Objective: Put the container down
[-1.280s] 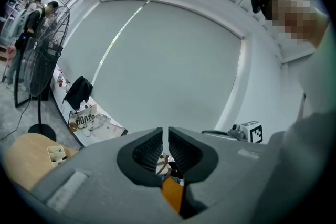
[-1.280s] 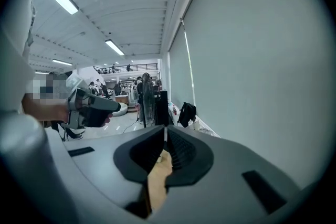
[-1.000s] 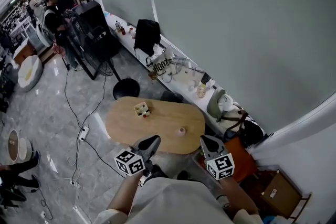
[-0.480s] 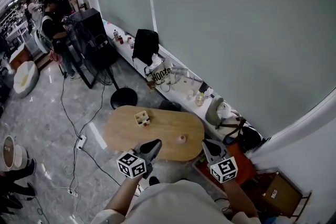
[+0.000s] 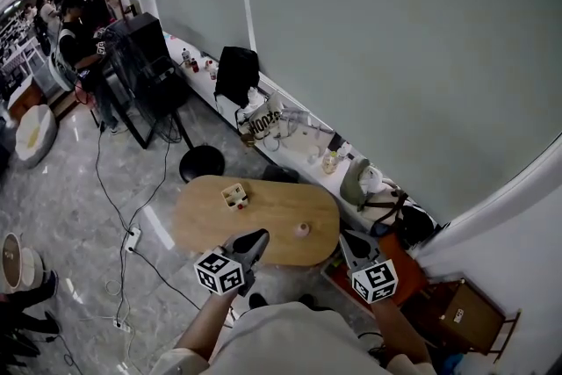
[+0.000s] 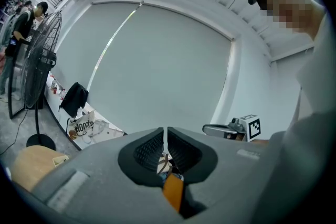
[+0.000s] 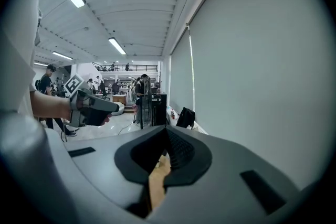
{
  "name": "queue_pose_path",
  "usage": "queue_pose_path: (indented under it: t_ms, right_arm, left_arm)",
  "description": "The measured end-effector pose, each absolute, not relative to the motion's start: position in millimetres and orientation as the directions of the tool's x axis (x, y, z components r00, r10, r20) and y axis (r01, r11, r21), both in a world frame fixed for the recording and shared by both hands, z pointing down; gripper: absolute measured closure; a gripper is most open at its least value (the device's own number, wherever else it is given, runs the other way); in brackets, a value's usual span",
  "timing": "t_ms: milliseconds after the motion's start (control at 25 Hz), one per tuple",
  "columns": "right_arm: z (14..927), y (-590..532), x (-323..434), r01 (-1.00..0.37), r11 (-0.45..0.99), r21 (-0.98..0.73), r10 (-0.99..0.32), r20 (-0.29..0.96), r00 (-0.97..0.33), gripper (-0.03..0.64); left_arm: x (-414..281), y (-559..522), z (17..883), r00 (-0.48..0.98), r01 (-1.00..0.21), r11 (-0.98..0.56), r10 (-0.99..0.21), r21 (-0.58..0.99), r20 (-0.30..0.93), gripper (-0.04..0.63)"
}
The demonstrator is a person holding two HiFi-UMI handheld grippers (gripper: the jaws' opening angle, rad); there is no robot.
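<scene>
ok so both grippers are hanging in front of the person, just short of the near edge of the oval wooden surface [image 5: 263, 215], and neither is carrying anything. The left gripper [image 5: 260, 236] is showing its jaws pressed together with nothing between them in the left gripper view, and the right gripper [image 5: 345, 236] is looking the same in its own view. The container [image 5: 234, 195], a small boxy thing, is already sitting on the surface toward its far-left part, so to me the put-down is looking done. It's lying ahead of the left jaws and a bit to their left, so the left gripper is the nearer one. The right gripper is sitting well apart from it, nearer the little round thing [image 5: 302, 229]. The container is looking roughly square, so I can't pick a long axis. Versus a second ago, the surface is sitting a touch lower in the head view, so the container is reading slightly closer to the left jaws, and both pairs are staying closed
</scene>
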State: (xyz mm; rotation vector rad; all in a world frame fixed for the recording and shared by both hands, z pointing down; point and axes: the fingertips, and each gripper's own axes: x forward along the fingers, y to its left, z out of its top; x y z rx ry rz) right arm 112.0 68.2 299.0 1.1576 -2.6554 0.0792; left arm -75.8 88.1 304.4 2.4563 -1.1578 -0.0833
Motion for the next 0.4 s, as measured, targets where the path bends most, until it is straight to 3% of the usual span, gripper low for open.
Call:
queue_pose_path:
  t_ms: [400]
  right_arm:
    - [311.0,68.9,103.4,-0.733,0.68,0.028,-0.713,0.259,-0.652,0.615]
  left_arm:
    - [-80.8,83.1,309.9,0.652,-0.72,-0.56,-0.748,0.41,0.123,0.56]
